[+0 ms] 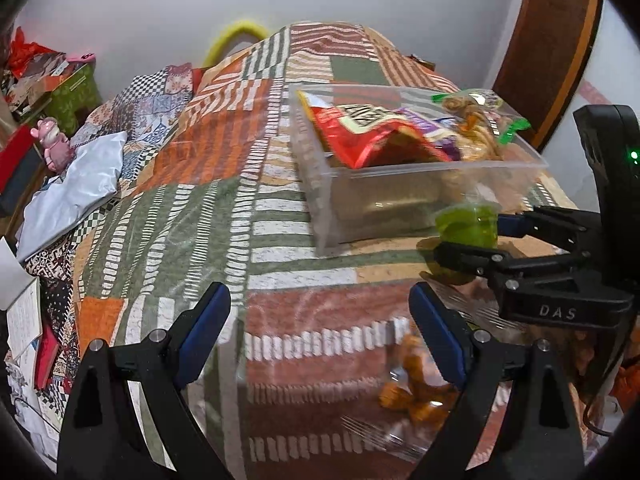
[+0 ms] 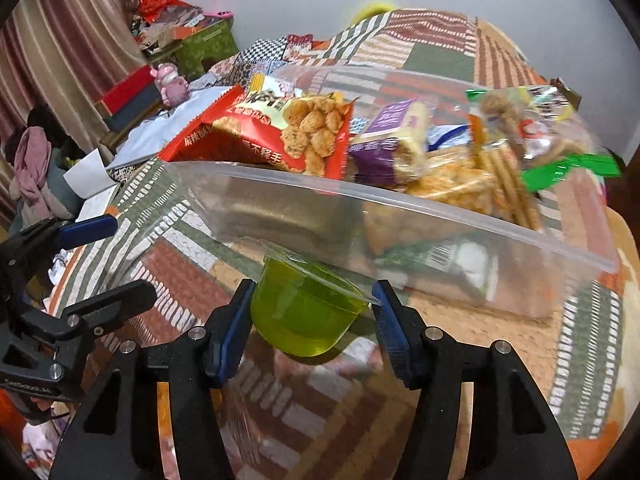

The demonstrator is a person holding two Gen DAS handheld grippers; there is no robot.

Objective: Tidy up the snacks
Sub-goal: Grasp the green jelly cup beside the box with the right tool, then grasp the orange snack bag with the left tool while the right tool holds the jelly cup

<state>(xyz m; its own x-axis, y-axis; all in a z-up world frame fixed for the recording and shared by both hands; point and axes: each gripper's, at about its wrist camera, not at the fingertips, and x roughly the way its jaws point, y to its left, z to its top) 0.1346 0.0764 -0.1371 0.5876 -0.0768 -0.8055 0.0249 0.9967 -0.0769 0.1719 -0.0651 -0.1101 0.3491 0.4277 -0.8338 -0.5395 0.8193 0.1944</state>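
Green jelly cup (image 2: 306,312) sits between right gripper (image 2: 312,320) pads, just short of clear bin (image 2: 440,208). Looks light, slick, squishy, so pinch sidewall gently. Left gripper (image 1: 320,332) wide, empty.

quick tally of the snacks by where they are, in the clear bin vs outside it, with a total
In the clear plastic bin: 3 (red snack bag with fried bites pictured, purple wrapped roll, clear bag of biscuit sticks with green trim); any beneath are unclear.
Outside the bin: 2 (green jelly cup between the right gripper fingers, clear pack of orange snacks on the bedspread).
Total: 5
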